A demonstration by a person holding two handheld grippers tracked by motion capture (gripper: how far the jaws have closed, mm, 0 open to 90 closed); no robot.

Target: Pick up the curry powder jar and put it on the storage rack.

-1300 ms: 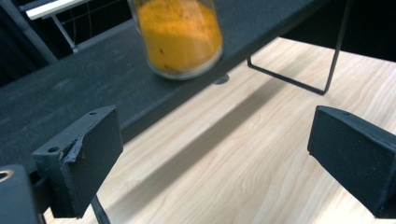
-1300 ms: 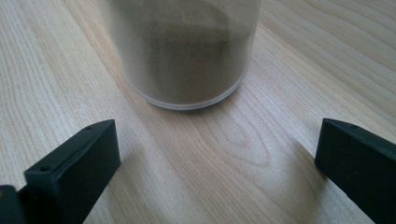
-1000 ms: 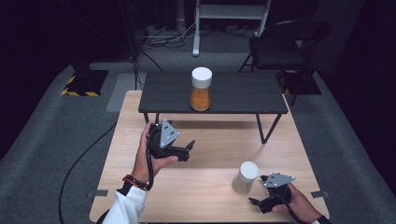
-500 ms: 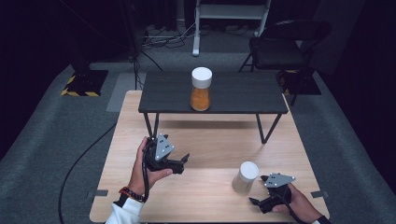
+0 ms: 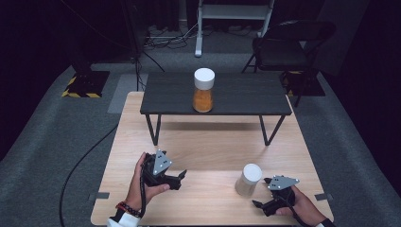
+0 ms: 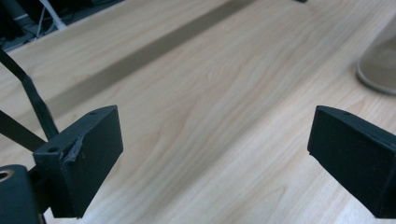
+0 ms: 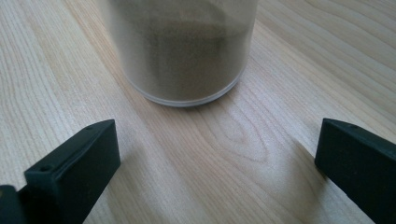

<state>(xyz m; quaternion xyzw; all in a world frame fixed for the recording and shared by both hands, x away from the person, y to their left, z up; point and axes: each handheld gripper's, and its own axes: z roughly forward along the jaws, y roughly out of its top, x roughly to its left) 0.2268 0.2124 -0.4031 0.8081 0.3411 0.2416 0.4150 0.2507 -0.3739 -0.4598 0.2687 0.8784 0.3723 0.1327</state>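
Observation:
A white-lidded jar of orange powder (image 5: 203, 90) stands on the low black shelf (image 5: 246, 97) at the back of the wooden table (image 5: 208, 146). A second white-lidded jar with pale brown contents (image 5: 248, 180) stands near the front right; its base (image 7: 184, 51) is just ahead of my right gripper (image 7: 215, 168), whose jaws are wide apart and hold nothing. From above, the right gripper (image 5: 259, 205) lies low at the front right, pointing left below the jar. My left gripper (image 5: 179, 177) rests at the front left, open and empty (image 6: 212, 158), with the jar's base (image 6: 378, 63) at far right.
The shelf stands on thin black legs (image 5: 152, 128) over the table's far half. A black cable (image 5: 80, 163) trails off the table's left side. A black chair (image 5: 283, 45) and stands are on the grey floor behind.
My left gripper has come down and toward the front edge, now low over the table. The right gripper and both jars have stayed put.

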